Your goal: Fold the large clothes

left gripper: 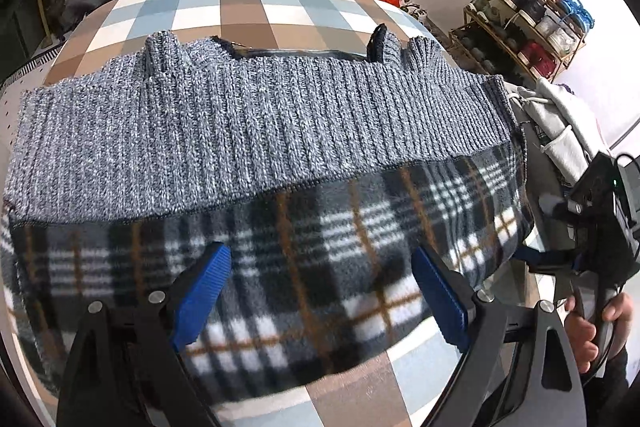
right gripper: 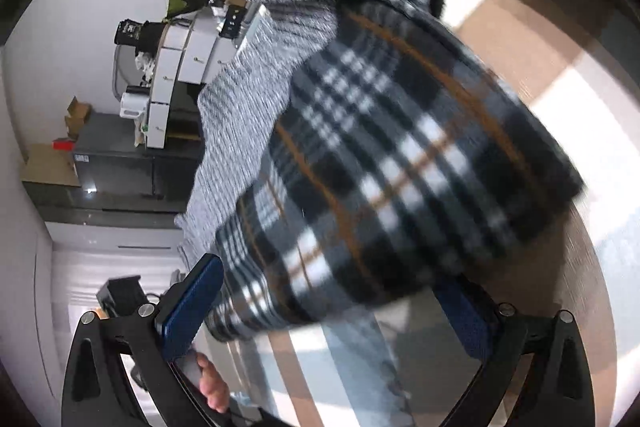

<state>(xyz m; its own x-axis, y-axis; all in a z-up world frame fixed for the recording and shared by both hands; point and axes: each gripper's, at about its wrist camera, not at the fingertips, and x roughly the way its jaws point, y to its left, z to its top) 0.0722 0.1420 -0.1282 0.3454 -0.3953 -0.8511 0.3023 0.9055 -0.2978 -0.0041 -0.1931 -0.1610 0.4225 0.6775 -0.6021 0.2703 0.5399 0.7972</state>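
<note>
1. The left gripper (left gripper: 320,291) hangs with its blue ribbed pads (left gripper: 202,297) spread wide, nothing pinched between them.
2. Directly beneath and ahead of it lies the black, white and tan plaid fleece garment (left gripper: 320,247), with the grey marled ribbed knit sweater (left gripper: 240,131) just beyond, overlapping its far edge.
3. Both rest on the blue, brown and white checked tabletop (left gripper: 248,3).
4. The right gripper (right gripper: 332,303) also stands apart; the plaid fleece lies between and ahead of its pads, view blurred.

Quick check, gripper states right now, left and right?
Left gripper: open, holding nothing, above the plaid garment.
Right gripper: open, plaid garment's edge between its fingers, not clamped.
</note>
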